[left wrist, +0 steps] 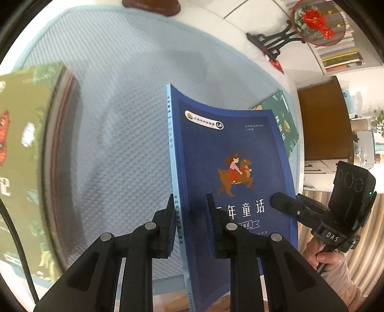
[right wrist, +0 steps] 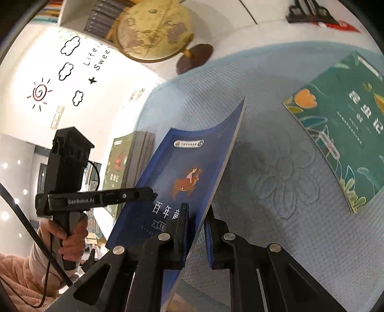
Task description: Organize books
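Observation:
A thin blue book [left wrist: 230,153] with a girl riding a deer on its cover is held upright above the pale blue mat [left wrist: 115,115]. My left gripper [left wrist: 190,216] is shut on its spine edge. My right gripper [right wrist: 195,223] is shut on its open page edge; the book shows there too [right wrist: 189,163]. Each gripper shows in the other's view, the right [left wrist: 285,204] and the left [right wrist: 144,194]. A green stack of books [left wrist: 26,153] stands at the left, also seen in the right wrist view [right wrist: 120,163]. A teal book [right wrist: 343,124] lies flat on the mat.
A globe [right wrist: 153,28] on a dark wooden base stands at the mat's far edge. A round red flower ornament [left wrist: 316,21] on a black stand sits on the white table. Shelves with books [left wrist: 340,55] are behind it.

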`<state>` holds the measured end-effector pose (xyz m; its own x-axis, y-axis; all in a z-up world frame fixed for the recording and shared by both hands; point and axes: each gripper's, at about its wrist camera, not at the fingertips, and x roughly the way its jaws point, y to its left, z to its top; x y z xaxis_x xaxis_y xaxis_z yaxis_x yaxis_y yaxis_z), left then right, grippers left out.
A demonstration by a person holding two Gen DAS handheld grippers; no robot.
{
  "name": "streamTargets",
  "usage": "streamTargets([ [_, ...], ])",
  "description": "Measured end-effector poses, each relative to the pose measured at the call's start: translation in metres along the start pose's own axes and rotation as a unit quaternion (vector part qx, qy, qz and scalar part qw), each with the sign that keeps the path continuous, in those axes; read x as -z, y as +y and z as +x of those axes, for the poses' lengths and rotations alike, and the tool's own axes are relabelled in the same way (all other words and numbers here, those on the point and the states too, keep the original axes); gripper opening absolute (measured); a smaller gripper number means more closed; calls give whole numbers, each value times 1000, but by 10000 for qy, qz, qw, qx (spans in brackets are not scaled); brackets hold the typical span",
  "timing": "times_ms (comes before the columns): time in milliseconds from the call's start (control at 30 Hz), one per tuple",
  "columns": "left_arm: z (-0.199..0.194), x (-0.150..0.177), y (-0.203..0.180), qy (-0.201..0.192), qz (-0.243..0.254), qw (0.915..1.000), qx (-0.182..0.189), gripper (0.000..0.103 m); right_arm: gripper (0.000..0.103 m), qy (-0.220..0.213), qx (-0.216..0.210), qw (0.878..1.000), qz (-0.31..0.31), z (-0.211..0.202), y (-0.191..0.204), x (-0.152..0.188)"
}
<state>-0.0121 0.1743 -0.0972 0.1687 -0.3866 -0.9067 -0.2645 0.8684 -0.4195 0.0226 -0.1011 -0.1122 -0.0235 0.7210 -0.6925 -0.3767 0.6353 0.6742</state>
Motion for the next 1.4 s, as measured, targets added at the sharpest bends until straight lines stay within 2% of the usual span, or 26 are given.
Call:
streamTargets([
  [200, -31, -1, -1, -317, 131, 9994, 2, 18, 12, -131, -25, 9997, -204, -3, 29, -2],
  [367, -60, 2, -2, -619, 332, 9974, -162, 18, 12, -274, -103, 9988, -399, -8, 56, -8],
  [633, -102, 3, 20, -1002, 417, 9939, -217, 19, 12, -389, -184, 9968, -674, -2, 99, -16],
  [1000, -148, 2, 85, -1359, 156, 9900, -339, 19, 12, -322, -348, 9941, -975, 46, 167, -31],
  [1267, -172, 9, 145, -1527, -175, 9870, -464, 19, 12, -37, -400, 9932, -1097, 101, 207, -38],
  [1400, -170, 13, 179, -1458, -421, 9873, -473, 18, 12, 149, -414, 9932, -1082, 133, 217, -38],
])
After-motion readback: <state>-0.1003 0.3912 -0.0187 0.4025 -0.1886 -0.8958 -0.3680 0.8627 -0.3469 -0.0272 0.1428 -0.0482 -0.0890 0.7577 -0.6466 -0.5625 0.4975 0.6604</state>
